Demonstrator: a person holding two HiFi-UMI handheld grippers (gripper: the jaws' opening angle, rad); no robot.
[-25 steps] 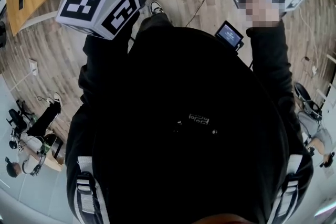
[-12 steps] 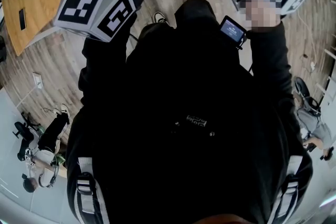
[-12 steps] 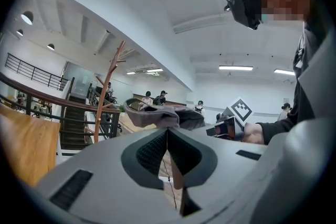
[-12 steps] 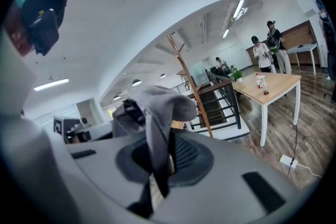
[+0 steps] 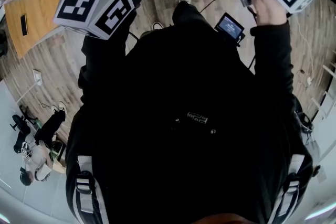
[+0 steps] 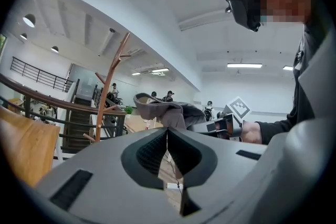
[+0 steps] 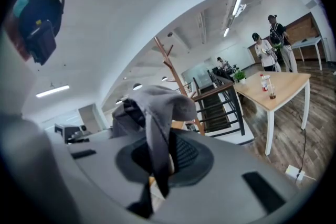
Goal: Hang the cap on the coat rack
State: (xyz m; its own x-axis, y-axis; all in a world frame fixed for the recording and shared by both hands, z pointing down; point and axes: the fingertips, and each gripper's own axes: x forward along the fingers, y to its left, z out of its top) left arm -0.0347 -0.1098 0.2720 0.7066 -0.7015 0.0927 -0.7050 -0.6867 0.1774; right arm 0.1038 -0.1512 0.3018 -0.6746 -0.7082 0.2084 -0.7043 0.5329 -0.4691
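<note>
Right gripper point(image 7: 157, 168): we find it clamped on the cap point(image 7: 157, 105).
Left gripper point(image 6: 168, 136): jaws together, empty.
Surroundings: coat rack point(image 6: 107, 94) beyond the cap; table point(image 7: 275, 93) alongside.

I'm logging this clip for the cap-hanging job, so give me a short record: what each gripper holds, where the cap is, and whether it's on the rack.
left gripper: jaws together, nothing between them
right gripper: jaws closed on the cap's fabric
cap: grey, held up in the air, drooping over the right jaws
coat rack: wooden, branching pegs, standing beyond the cap, apart from it
status: cap not yet hung
</note>
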